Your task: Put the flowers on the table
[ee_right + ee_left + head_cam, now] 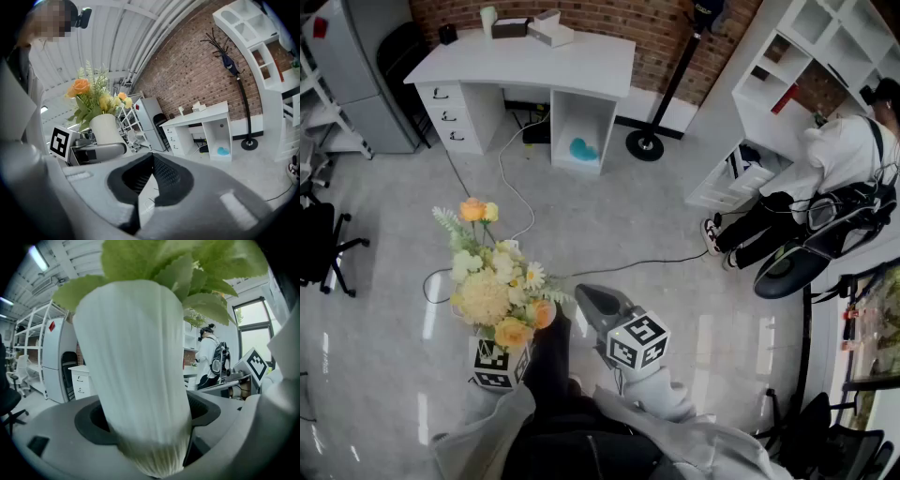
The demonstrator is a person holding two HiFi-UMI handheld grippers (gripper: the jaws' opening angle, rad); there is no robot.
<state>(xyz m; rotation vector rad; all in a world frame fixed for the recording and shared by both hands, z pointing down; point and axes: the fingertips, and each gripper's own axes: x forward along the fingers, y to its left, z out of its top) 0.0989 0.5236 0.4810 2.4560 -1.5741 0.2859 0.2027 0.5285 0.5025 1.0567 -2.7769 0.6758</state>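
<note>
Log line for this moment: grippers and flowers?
left gripper: shut on white vase of flowers | right gripper: shut, empty | white desk: across room

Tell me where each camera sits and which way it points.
Head view: on the person's head, facing steeply down at the flowers, left tool, right tool; grey sleeves show.
Left gripper view: on the left tool, looking along jaws clamped on the white vase.
Right gripper view: on the right tool, looking past closed, empty jaws toward the white desk.
Shared: head and right gripper views both show flowers and desk.
</note>
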